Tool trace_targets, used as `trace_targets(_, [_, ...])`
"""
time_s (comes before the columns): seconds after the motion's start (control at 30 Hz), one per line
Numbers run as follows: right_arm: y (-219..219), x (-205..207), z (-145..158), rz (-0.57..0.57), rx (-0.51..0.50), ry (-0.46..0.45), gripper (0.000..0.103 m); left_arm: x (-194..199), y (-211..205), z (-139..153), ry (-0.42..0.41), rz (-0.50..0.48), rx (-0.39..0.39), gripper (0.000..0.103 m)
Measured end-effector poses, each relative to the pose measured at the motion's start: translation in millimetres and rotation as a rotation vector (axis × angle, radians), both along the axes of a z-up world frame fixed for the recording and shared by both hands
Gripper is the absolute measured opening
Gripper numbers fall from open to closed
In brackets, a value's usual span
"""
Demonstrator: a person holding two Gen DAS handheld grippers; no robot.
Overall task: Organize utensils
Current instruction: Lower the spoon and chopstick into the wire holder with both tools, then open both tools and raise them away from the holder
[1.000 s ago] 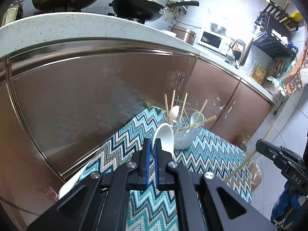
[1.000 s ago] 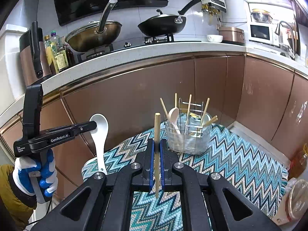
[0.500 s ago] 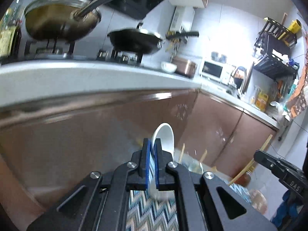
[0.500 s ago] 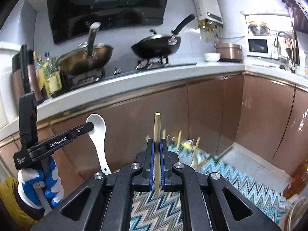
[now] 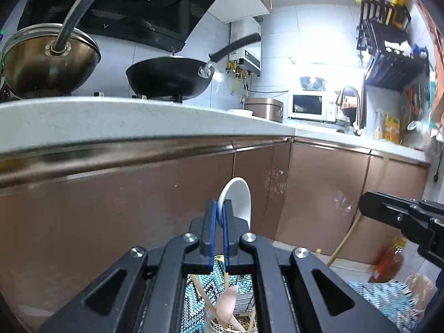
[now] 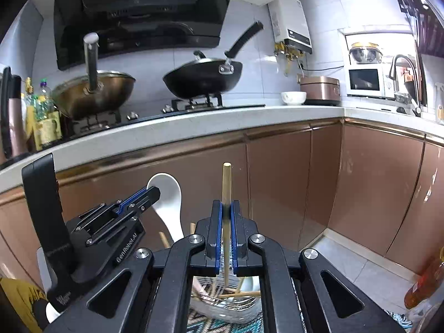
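Premises: a domestic kitchen. A pale stone counter [image 6: 194, 123] runs over copper-coloured cabinet doors [image 6: 277, 183] and turns a corner on the right. On the gas hob [image 6: 191, 105] stand a brass-toned pan [image 6: 94, 91] and a black wok [image 6: 202, 77], under a black extractor hood [image 6: 144, 14]. Farther right: a wall-mounted water heater [image 6: 291, 25], a rice cooker [image 6: 319, 88], a white bowl [image 6: 293, 97], a microwave [image 6: 363, 80] and a tap [image 6: 402, 69]. Bottles [image 6: 41, 116] stand far left. Walls are white-tiled.

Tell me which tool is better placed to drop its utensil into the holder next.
Right, probably. The right tool holds its chopstick upright, lower end already over the utensil holder. The left tool holds a white spoon bowl-up.
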State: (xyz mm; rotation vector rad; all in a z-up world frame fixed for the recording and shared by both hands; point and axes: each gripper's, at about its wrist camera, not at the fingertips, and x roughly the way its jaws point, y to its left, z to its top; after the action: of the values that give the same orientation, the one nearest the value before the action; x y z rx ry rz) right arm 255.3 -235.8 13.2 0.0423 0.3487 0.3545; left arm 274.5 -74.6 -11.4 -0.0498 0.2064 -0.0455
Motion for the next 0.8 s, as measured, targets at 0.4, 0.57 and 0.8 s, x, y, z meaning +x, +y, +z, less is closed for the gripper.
trace_targets(0.4, [2.9,15.9,-65.0,0.014,-0.054,0.087,0.007,12.2,-17.0,-46.8,0.06,-0.033,0.037,0.008])
trace_targets(0.57, [-0.4,8.1,-61.9,0.001,-0.051,0.088,0.019,0.6,-6.9,-38.2,0.055,-0.059,-0.016,0.029])
trace_targets(0.8, [-7.1,-22.6,-38.3,-0.023,-0.043,0.066,0.02,-35.1,12.5,-7.2,0.052,-0.076,-0.05,0.036])
